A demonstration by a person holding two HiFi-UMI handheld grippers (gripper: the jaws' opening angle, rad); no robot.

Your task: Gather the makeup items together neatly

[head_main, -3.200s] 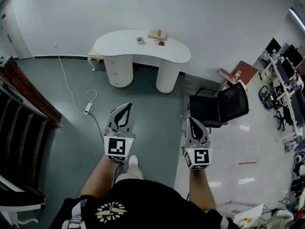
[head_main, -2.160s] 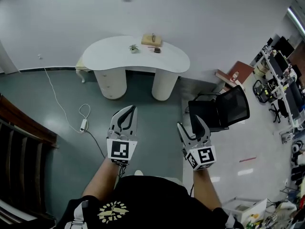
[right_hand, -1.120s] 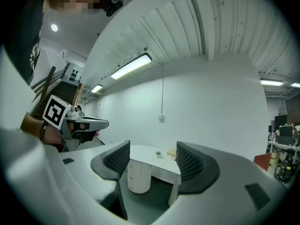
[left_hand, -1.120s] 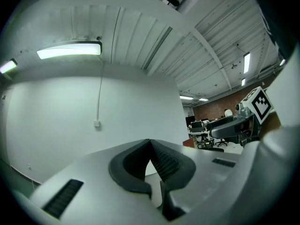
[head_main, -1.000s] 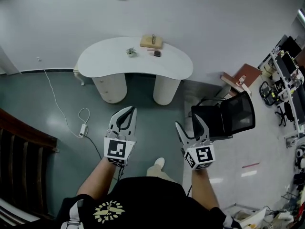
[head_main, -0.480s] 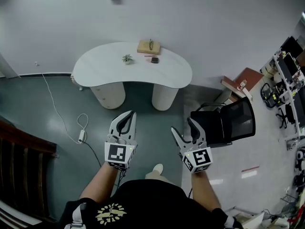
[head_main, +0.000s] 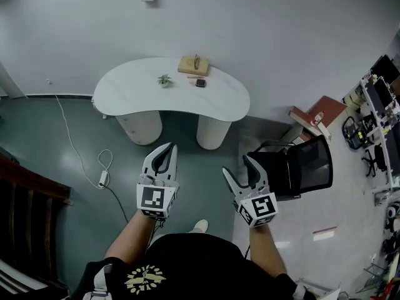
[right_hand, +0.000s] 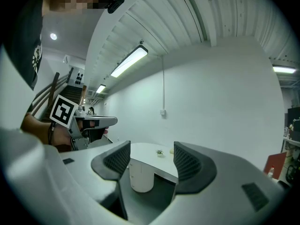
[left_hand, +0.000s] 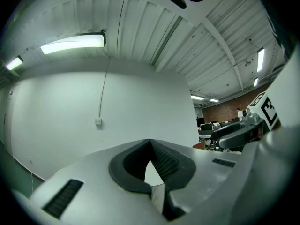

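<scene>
A white kidney-shaped table [head_main: 137, 99] stands against the far wall. On it lie a tan wooden box [head_main: 192, 65], a small dark item [head_main: 200, 83] beside the box and a tiny green plant [head_main: 164, 79]. My left gripper [head_main: 170, 148] hangs shut and empty well short of the table, over the grey-green floor. My right gripper [head_main: 237, 165] is open and empty, level with the left one. In the right gripper view the table [right_hand: 145, 154] and the plant [right_hand: 160, 152] show between the jaws. The left gripper [left_hand: 150, 146] points at the blank wall.
A black office chair [head_main: 295, 167] stands just right of my right gripper. A white cable with a plug [head_main: 100, 179] trails over the floor at left. Dark wooden furniture [head_main: 28, 192] lines the left edge. Cluttered desks [head_main: 381, 105] fill the far right.
The person has walked toward the table, which now sits lower and larger in view. The right gripper opened about two seconds ago. The left one stayed shut.
</scene>
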